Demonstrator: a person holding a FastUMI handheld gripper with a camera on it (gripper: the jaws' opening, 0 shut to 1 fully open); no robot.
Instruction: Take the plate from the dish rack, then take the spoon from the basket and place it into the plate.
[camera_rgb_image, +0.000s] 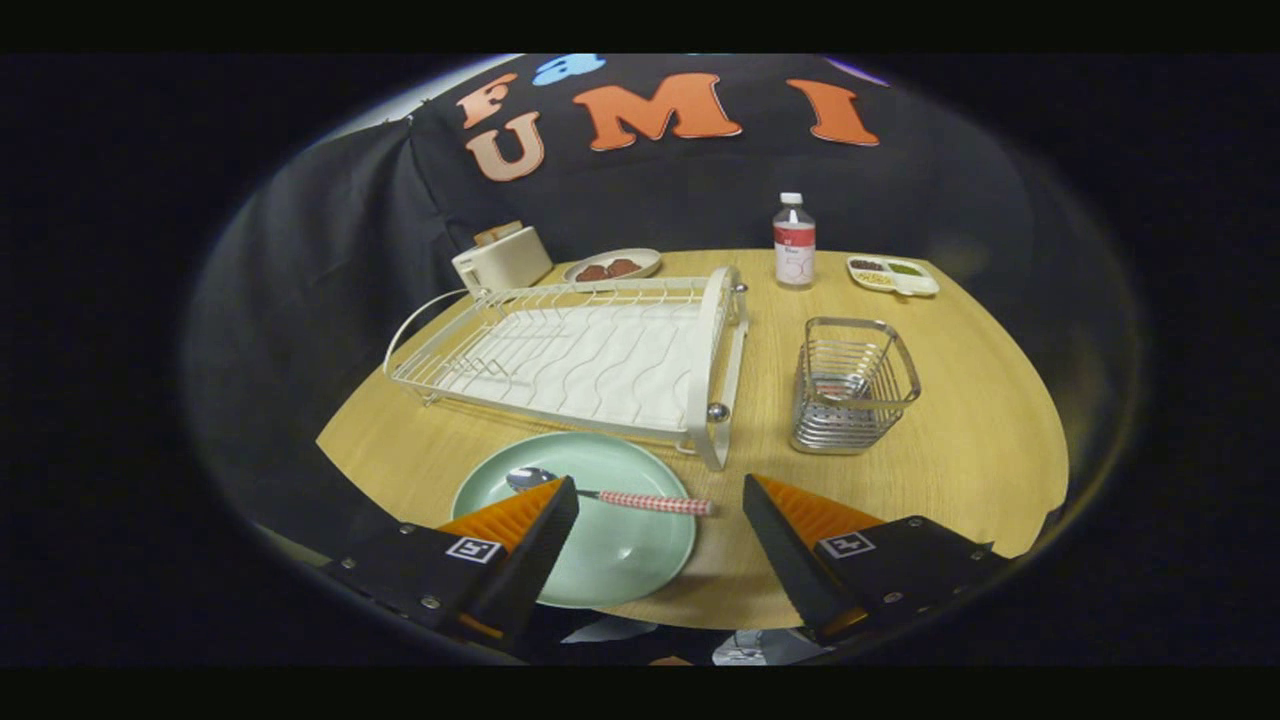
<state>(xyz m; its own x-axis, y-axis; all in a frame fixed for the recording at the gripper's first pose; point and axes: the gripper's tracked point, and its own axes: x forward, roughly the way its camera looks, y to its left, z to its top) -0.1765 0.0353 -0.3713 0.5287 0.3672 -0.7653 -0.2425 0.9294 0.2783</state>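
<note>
The gripper (660, 495) is hovering over the near edge of the round wooden table (980, 440) with its fingers spread wide and nothing between them. The pale green plate (600, 545) is sitting flat at that near edge, just in front of the white dish rack (580, 360), which is standing with no dishes in it toward the table's left side. The spoon (610, 495) is lying across the plate, its bowl resting on the left part and its patterned handle reaching out toward the plate's right rim, roughly level with the fingertips. The wire basket (853, 385) is standing to the right of the rack, and I can't make out anything left inside it. So the job is looking finished from where I'm standing. The spoon is looking light and stiff, likely slick at the metal bowl, so the patterned handle would be the better place to pinch it. The plate is looking rigid, smooth and breakable; its rim is the only sensible hold. Along the far edge a toaster (500, 262), a dish of food (612, 266), a bottle (794, 242) and a small divided tray (892, 275) are sitting well clear.
</note>
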